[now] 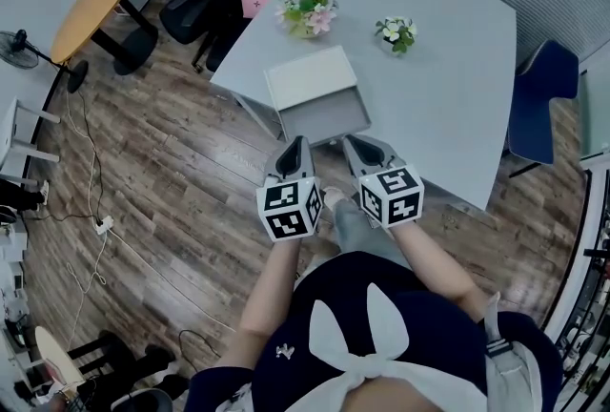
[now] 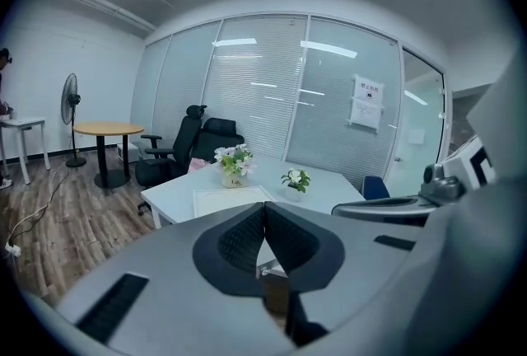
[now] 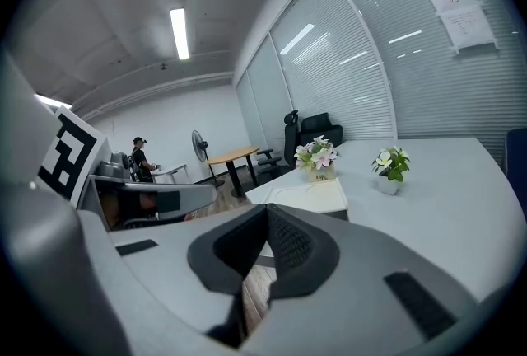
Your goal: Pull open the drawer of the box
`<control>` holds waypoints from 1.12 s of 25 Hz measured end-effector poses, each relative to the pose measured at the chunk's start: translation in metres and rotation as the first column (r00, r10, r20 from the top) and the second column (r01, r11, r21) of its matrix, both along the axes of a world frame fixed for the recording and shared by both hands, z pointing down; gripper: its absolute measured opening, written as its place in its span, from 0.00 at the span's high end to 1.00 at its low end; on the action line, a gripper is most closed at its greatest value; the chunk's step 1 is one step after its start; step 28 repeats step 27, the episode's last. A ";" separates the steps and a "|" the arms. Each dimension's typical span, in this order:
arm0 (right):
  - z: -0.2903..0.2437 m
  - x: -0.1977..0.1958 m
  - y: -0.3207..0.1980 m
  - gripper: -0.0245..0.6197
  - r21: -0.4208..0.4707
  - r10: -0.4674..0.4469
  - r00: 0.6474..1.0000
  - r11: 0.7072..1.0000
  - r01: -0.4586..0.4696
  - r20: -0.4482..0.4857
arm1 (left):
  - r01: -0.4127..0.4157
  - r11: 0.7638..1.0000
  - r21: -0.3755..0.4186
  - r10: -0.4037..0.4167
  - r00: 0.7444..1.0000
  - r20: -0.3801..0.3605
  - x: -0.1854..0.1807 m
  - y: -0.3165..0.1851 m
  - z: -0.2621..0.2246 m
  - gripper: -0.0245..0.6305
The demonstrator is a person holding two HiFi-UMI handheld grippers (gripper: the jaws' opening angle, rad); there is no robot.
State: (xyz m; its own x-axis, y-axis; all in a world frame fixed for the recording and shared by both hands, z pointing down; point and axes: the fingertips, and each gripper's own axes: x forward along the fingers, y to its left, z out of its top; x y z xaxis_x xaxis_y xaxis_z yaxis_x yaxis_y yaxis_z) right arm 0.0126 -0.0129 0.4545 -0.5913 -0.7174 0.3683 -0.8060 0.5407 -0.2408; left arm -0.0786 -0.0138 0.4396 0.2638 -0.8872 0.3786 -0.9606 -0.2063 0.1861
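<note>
Both jaws closed on nothing, short of the box

left gripper (image 1: 298, 143) and right gripper (image 1: 353, 143) side by side, jaws pressed together, empty, just off the worktop (image 1: 448, 86) near edge; white box (image 1: 310, 76) at that edge, grey drawer (image 1: 326, 114) front facing them. Looks light and stiff, may slide on the smooth top; grip the drawer's front lip, handle not made out. flower pots (image 1: 306, 10) behind, wood floor (image 1: 172, 200), office chairs (image 1: 205, 5)

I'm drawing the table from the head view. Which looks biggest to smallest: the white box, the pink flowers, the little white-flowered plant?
1. white box
2. pink flowers
3. little white-flowered plant
They sit close together on one table, so the order holds.
</note>
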 end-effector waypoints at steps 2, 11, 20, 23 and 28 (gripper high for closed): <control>-0.001 0.001 0.002 0.96 0.007 0.000 1.000 1.000 0.000 -0.009 | -0.007 1.000 0.002 0.007 1.000 -0.011 0.002 0.002 -0.001 0.93; 0.000 0.001 0.012 0.96 0.008 0.001 0.999 1.000 -0.001 -0.032 | -0.016 1.000 -0.016 0.016 0.999 -0.034 0.005 0.014 0.004 0.93; -0.002 0.001 0.022 0.96 0.009 -0.001 0.999 1.000 0.001 -0.040 | -0.019 1.000 -0.015 0.018 0.999 -0.040 0.006 0.022 0.000 0.93; 0.001 0.002 0.022 0.96 0.004 0.002 0.999 1.000 -0.002 -0.038 | -0.017 1.000 -0.019 0.016 0.999 -0.040 0.006 0.023 0.002 0.93; 0.003 0.003 0.021 0.96 -0.002 0.004 0.999 1.000 -0.004 -0.038 | -0.015 1.000 -0.026 0.014 0.999 -0.039 0.006 0.022 0.003 0.93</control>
